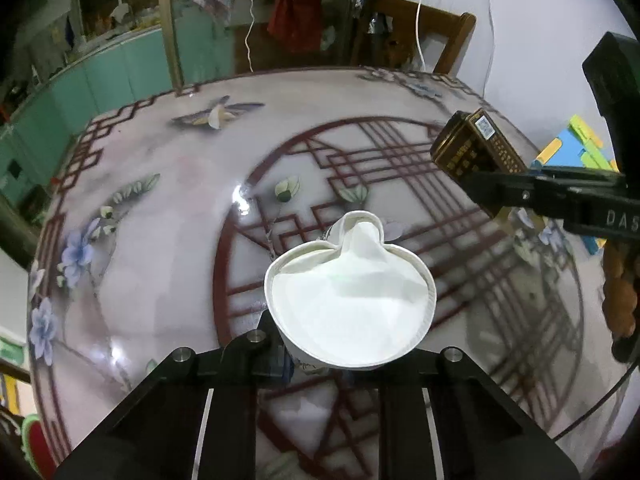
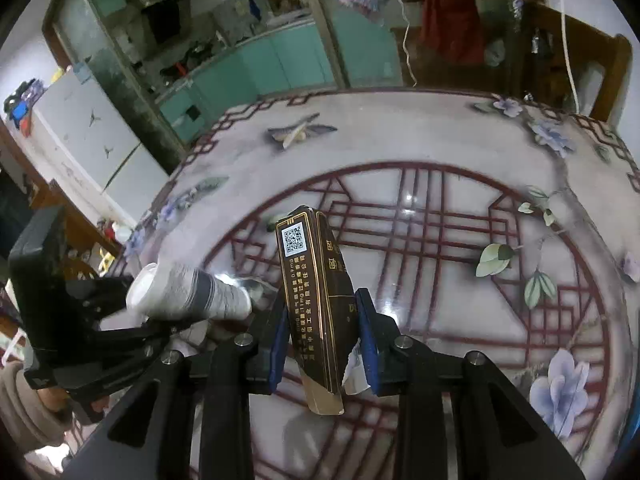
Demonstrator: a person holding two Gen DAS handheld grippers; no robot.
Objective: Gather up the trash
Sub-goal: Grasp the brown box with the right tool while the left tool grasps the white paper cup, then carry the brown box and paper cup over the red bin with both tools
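A white paper cup (image 1: 352,292) with a squashed, dented rim sits between the fingers of my left gripper (image 1: 348,342), which is shut on it just above the patterned table (image 1: 160,240). In the right wrist view the same cup (image 2: 188,292) lies sideways in the left gripper (image 2: 160,320), at the left. My right gripper (image 2: 323,332) is shut on a dark brown cigarette pack (image 2: 316,300) with gold print and a QR code, its blue pads (image 2: 280,332) pressing both sides. The pack (image 1: 476,148) in the right gripper (image 1: 496,188) also shows at upper right of the left wrist view, lifted off the table.
A wooden chair (image 1: 436,28) stands behind the table's far edge. Coloured foam mats (image 1: 576,148) lie on the floor to the right. A white fridge (image 2: 88,136) and teal cabinets (image 2: 260,64) are off to the left. A person's sleeve (image 2: 24,408) is at lower left.
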